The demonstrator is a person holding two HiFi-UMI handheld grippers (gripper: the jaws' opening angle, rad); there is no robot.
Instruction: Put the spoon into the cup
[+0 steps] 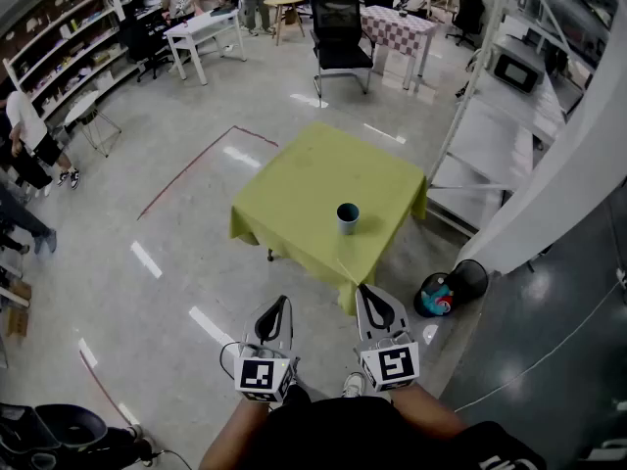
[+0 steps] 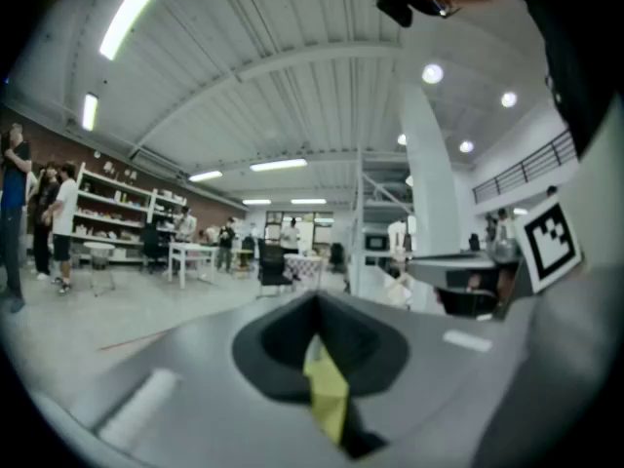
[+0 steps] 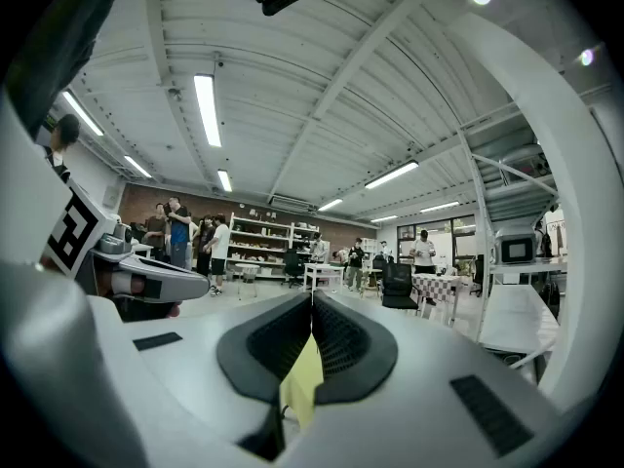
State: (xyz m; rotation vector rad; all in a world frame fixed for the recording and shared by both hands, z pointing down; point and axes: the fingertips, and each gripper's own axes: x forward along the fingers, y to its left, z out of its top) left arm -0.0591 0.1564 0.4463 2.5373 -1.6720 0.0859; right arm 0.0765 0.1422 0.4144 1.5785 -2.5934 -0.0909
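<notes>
A blue cup [image 1: 348,217] stands upright on the yellow-green table [image 1: 313,179], towards its near right side. A thin pale shape near the table's front corner may be the spoon [image 1: 345,266]; it is too small to be sure. Both grippers are held low in front of the person, short of the table and over the floor. My left gripper [image 1: 283,304] [image 2: 315,296] is shut with nothing in it. My right gripper [image 1: 365,291] [image 3: 312,306] is shut and empty too. Each gripper view shows only a strip of yellow cloth through the slot below the jaw tips.
A black bin [image 1: 468,279] and a colourful object [image 1: 435,296] sit on the floor right of the table. White metal racking [image 1: 490,140] runs along the right. A black office chair [image 1: 341,33] stands beyond the table. People [image 1: 29,140] stand at the left by shelves.
</notes>
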